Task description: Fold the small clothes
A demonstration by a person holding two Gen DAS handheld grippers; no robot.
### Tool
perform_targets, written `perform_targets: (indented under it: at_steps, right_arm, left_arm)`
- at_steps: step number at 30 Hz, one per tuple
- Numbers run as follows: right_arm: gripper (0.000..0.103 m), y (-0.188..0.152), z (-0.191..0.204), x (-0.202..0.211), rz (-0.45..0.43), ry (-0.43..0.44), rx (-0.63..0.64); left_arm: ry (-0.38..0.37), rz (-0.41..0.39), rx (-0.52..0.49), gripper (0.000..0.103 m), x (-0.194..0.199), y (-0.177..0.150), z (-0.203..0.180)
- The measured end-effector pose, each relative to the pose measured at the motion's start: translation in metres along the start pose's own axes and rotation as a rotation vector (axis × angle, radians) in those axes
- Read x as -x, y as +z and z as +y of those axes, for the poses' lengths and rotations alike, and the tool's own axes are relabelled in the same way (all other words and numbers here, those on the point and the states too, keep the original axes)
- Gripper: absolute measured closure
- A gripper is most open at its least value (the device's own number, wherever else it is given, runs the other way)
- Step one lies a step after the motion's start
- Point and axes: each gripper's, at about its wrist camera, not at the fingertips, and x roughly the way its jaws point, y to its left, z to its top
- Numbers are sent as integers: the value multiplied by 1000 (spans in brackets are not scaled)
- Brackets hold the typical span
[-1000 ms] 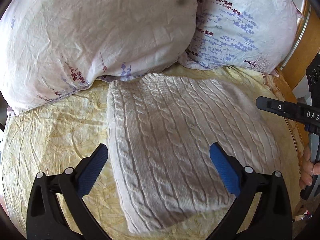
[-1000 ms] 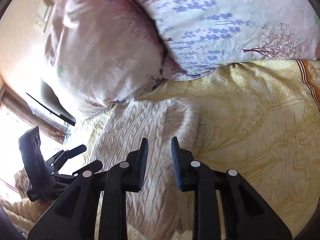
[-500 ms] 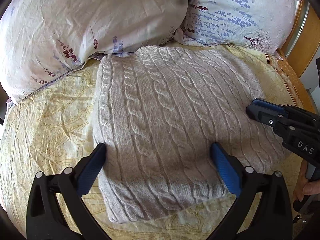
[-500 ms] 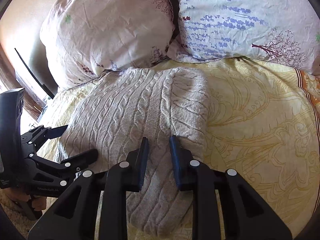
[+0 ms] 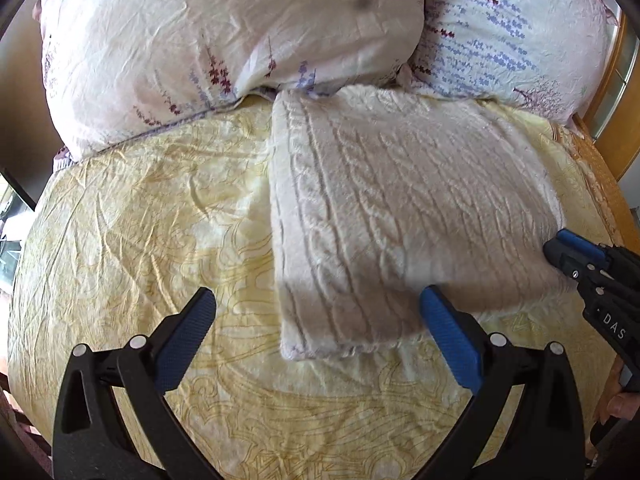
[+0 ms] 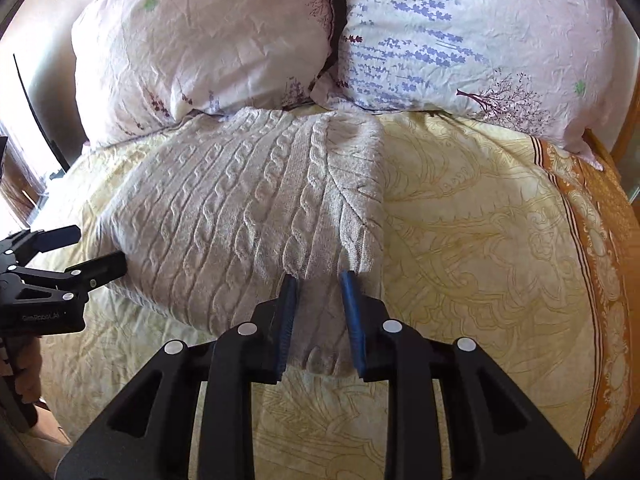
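While the folded cable-knit sweater (image 5: 400, 216) lies flat on the yellow patterned bedsheet (image 5: 140, 240), its far edge reaches the two floral pillows: the pale pink pillow (image 5: 208, 40) and the lavender-print pillow (image 5: 512, 36) that sit side by side beyond the sweater. The left gripper (image 5: 316, 312) stands spread wide at the near left corner of the sweater, with nothing between its blue pads; one pad hangs over bare sheet left of the sweater, the other just at the sweater's near edge. The right gripper (image 6: 318, 312) is at the sweater's near right corner, its jaws drawn close together with a thick fold of the knit between the blue pads, which seem to pinch it. In the right wrist view the sweater's (image 6: 248, 208) right edge runs straight away from that gripper toward the pillows, and the left gripper (image 6: 76, 248) shows at the sweater's left side. An orange border strip (image 6: 592, 216) of the sheet lies well right of the sweater.
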Motion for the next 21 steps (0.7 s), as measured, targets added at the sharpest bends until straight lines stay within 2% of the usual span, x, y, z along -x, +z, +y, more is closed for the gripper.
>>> perform_targets:
  at_steps: [3,5,8,10,12,17,19,21]
  right_arm:
    - [76,-3,6,-2,-14,-41,27]
    - [76,-3,6,-2,-13,-52,29]
    - [76,-3,5,-1,-4,-55,6]
    - [75,-2,6,-1,3,-62,3]
    - [75,-1,7,-1,12,-71,9]
    - [74,-1,8,-1,23,-83,20]
    - [74,-3,10,0,21,-99,42]
    - [73,-5,12,2,21,-120,70]
  left_arm:
    - [-25,68,34,2,-12,-10,5]
    - [-28,41,55,2,-1,-14,7]
    - [27,-58,7,2,22,-13,3]
    - [58,-70,-27,2,23,-9,-2]
    - [99,-36,-48,2,11,-3,-3]
    - [39,49,38,2,-7,-3,21]
    - [8,52,67,2,-7,-8,29]
    - [24,45,49,2,-4,-10,27]
